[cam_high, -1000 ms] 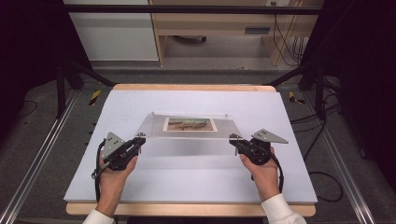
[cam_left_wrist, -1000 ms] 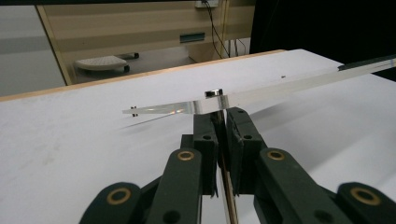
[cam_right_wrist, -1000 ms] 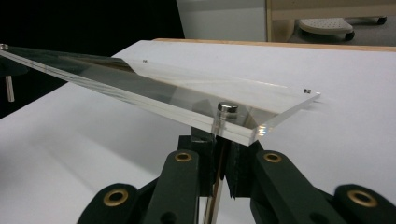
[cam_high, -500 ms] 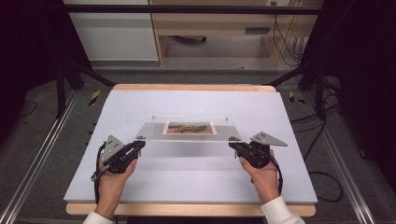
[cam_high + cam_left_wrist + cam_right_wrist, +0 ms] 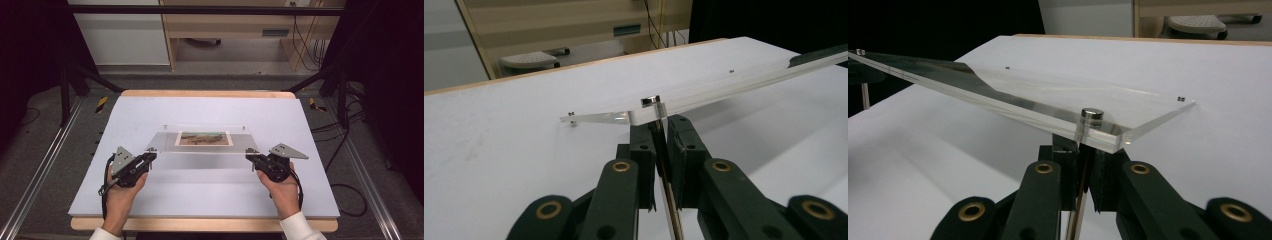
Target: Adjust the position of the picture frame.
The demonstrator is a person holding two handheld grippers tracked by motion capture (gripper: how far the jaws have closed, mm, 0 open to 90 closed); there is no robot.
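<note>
Both tools [image 5: 150, 155] [image 5: 248, 156] clamp clear frame [image 5: 204, 138] posts.

even overhead light on the white table [image 5: 150, 115], dark surroundings, faint shadows below the acrylic frame [image 5: 165, 136], gripper views slightly soft.

White sheet [image 5: 210, 195] over a wooden table [image 5: 200, 224], with clear acrylic frame [image 5: 205, 142] probably touching it at far edge.

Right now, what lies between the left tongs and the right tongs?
In the high view, the clear acrylic frame with its picture spans the stretch from the left tongs to the right tongs; each grips a near corner post.
</note>
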